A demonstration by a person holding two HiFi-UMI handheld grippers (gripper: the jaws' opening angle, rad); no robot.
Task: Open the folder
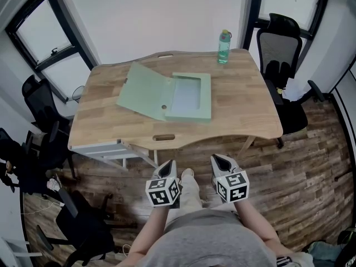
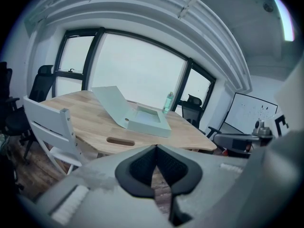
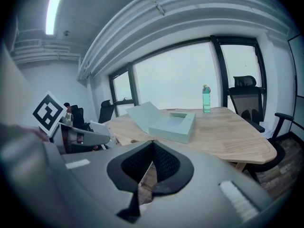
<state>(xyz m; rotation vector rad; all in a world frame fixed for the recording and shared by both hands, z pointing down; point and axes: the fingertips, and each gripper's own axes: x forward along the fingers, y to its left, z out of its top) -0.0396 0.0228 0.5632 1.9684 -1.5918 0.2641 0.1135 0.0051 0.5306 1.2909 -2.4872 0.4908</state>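
Note:
The pale green box folder (image 1: 189,97) lies open in the middle of the wooden table (image 1: 245,110), its lid (image 1: 143,91) swung out to the left and propped at a slant. In the left gripper view the folder (image 2: 148,120) is ahead across the table edge, as is the same folder (image 3: 174,125) in the right gripper view. My left gripper (image 1: 169,164) and right gripper (image 1: 217,159) hang side by side close to my body, short of the table's front edge and well away from the folder. Both are shut with nothing held, as the left gripper (image 2: 155,146) and the right gripper (image 3: 152,142) show in their own views.
A green water bottle (image 1: 224,47) stands at the table's far right corner. A black office chair (image 1: 281,57) sits right of the table, and more chairs (image 1: 40,102) stand at the left. A white drawer unit (image 1: 103,148) hangs under the table's front left.

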